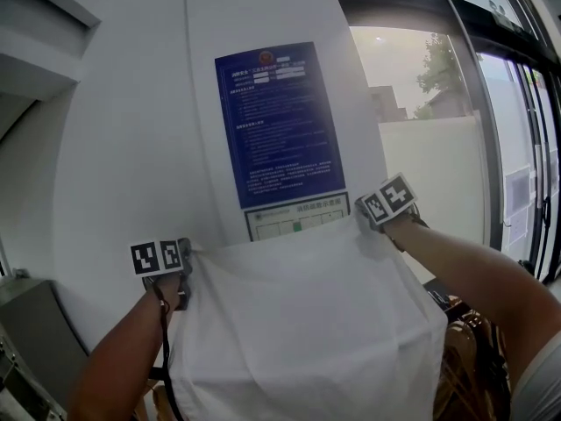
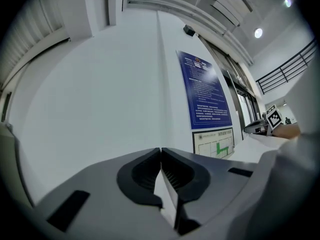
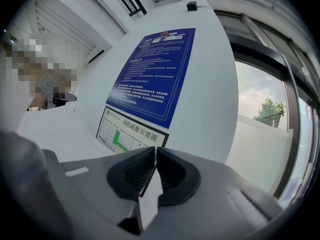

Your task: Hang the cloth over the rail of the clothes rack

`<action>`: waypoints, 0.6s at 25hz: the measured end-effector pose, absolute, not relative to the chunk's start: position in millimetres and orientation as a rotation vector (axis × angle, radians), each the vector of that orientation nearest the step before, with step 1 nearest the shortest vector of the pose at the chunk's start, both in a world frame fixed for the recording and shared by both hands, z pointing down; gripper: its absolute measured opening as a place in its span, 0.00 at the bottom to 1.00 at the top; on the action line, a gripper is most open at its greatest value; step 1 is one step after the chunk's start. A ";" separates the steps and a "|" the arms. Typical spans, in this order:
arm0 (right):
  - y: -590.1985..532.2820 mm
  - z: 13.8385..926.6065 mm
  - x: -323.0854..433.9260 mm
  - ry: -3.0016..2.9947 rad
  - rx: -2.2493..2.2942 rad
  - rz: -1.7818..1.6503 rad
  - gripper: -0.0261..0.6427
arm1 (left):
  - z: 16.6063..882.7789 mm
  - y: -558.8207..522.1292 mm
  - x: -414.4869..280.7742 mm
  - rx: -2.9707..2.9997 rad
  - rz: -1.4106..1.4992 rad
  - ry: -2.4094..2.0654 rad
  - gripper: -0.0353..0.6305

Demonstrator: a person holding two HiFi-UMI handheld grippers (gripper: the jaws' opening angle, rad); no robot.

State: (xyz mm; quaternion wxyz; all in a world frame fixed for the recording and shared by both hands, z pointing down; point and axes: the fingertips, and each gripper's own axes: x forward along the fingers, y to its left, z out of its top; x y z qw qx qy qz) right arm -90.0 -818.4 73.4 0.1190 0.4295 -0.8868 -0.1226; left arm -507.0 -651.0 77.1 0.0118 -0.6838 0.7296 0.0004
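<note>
Facing wall (image 1: 123, 147) close ahead | white cloth (image 1: 307, 323) spread wide, top edge slack | left claw (image 1: 187, 253), right claw (image 1: 361, 217) pinch its corners

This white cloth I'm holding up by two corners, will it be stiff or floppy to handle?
Probably floppy: the white cloth sags between the left gripper and the right gripper and hangs limp below them. Likely light too, since two pinched corners alone carry it all.
</note>
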 end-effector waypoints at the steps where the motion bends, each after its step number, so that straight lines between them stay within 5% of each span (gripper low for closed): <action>1: -819.7 77.6 -90.8 -2.586 1.252 -0.346 0.06 | 81.5 -652.6 -507.4 -2.134 -0.001 2.283 0.07; 8: -833.1 99.0 -92.0 -2.529 1.250 -0.265 0.07 | 99.2 -662.1 -523.5 -2.092 -0.019 2.376 0.09; 10: -837.8 101.6 -90.3 -2.519 1.259 -0.245 0.15 | 99.0 -664.1 -525.8 -2.084 -0.021 2.381 0.22; 15: -841.9 102.5 -89.8 -2.508 1.259 -0.246 0.20 | 101.5 -667.9 -523.1 -2.098 -0.016 2.377 0.22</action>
